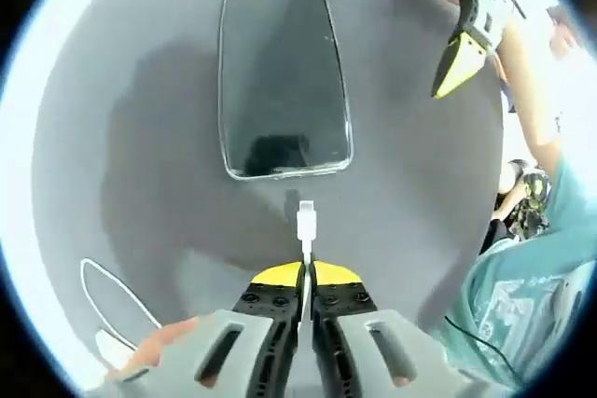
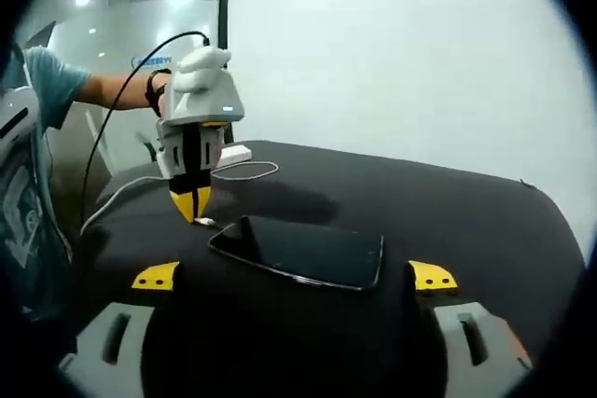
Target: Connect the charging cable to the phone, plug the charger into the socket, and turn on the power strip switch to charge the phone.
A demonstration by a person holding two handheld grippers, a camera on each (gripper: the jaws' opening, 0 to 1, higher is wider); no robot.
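Left gripper view: left gripper (image 1: 306,272) clamped on plug (image 1: 306,223), just short of phone (image 1: 283,76) lying flat on table (image 1: 140,90) | right gripper (image 2: 294,277) wide apart, straddling phone | I'd line up with port, push straight, brace phone.

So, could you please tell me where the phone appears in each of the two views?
Left gripper view: the phone lies upper centre, just beyond the cable plug held in the left claw.
Right gripper view: the phone lies centre, between the right claw's open jaws.
Shared landmark: the cable plug at the phone's end.
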